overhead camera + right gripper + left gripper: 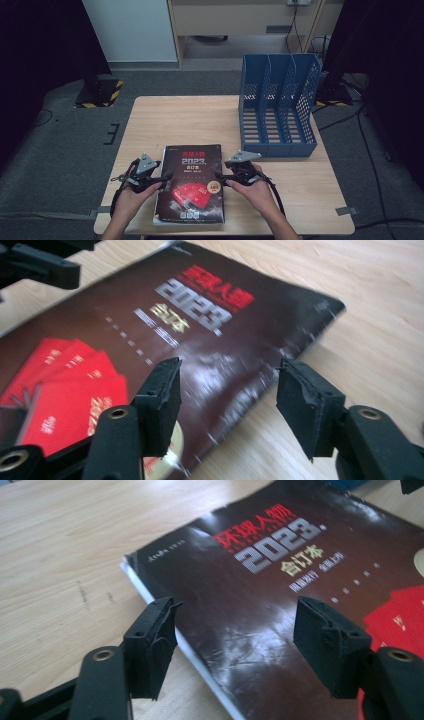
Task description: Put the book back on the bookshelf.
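Book (192,184), glossy, flat at table's (165,115) six o'clock; left tool (161,178) and right tool (223,179) half-open, gripping nothing. Risk: slick cover slipping from narrow edge bites.

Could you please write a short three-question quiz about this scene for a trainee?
1. Which thing lies between the two grippers?
2. True or false: the blue file rack holds papers.
3. Which edge of the book does the left gripper straddle: A the spine edge, B the top edge?

Key
1. A dark book, flat on the table.
2. False; its slots are empty.
3. A; the right gripper stands open over the opposite edge.
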`<action>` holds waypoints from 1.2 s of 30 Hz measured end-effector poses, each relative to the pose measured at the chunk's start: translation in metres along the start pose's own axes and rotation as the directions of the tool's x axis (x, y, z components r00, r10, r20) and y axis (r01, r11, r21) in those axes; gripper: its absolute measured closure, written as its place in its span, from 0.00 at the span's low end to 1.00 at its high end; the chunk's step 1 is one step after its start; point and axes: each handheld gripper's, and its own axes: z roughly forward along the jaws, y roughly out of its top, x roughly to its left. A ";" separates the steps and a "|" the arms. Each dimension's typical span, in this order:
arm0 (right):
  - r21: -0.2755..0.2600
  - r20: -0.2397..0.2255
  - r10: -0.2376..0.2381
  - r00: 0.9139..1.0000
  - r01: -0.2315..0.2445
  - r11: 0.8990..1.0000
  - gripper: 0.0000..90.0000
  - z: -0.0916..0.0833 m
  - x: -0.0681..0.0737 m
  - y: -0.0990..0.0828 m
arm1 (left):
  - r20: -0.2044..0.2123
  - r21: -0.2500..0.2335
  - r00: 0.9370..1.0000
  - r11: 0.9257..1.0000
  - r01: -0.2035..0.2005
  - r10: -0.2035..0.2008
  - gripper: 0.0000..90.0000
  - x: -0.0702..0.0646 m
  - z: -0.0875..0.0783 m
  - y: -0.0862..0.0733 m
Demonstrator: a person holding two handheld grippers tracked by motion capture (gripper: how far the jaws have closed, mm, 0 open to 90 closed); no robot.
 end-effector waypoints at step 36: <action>0.086 -0.128 -0.065 0.990 0.077 0.993 0.26 0.015 0.024 0.019 | 0.069 0.066 0.998 0.998 0.000 -0.005 0.34 -0.005 0.013 -0.009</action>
